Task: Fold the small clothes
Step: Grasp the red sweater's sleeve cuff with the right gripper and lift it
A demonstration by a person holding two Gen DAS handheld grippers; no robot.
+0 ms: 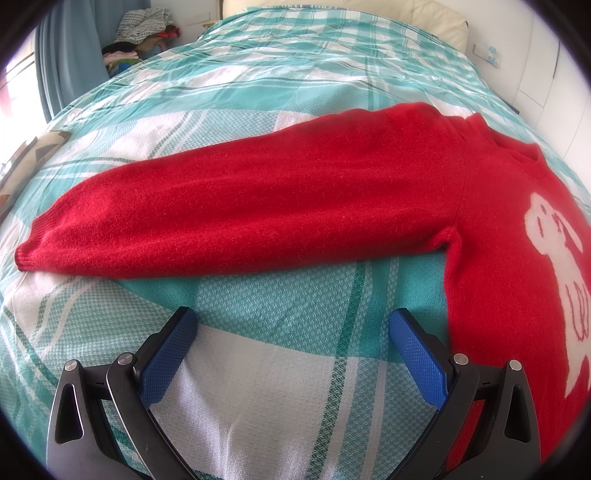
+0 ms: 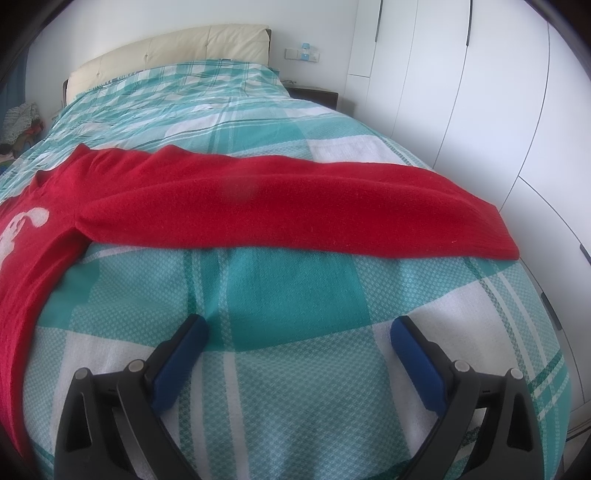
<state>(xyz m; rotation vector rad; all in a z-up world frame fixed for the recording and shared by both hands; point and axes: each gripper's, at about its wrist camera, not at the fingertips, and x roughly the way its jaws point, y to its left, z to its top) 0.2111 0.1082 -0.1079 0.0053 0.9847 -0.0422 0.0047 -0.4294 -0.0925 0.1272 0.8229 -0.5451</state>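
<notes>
Your left gripper [image 1: 293, 325]: jaws spread wide, holding nothing, low over bed cover [image 1: 258, 387], just before left sleeve [image 1: 229, 218]. Your right gripper [image 2: 299, 332]: also spread, empty, near right sleeve [image 2: 295, 214]. Red sweater [image 1: 495, 229] lies flat on teal-white checked bed, sleeves stretched out to both sides. White animal figure [image 1: 554, 236] on chest; no readable writing or brand visible. Clothes pile [image 1: 144, 26] beside bed, far corner.

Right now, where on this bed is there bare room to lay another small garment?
Bare bedspread lies between each sleeve and the open fingers, and beyond the sweater toward the headboard. The middle is taken.
</notes>
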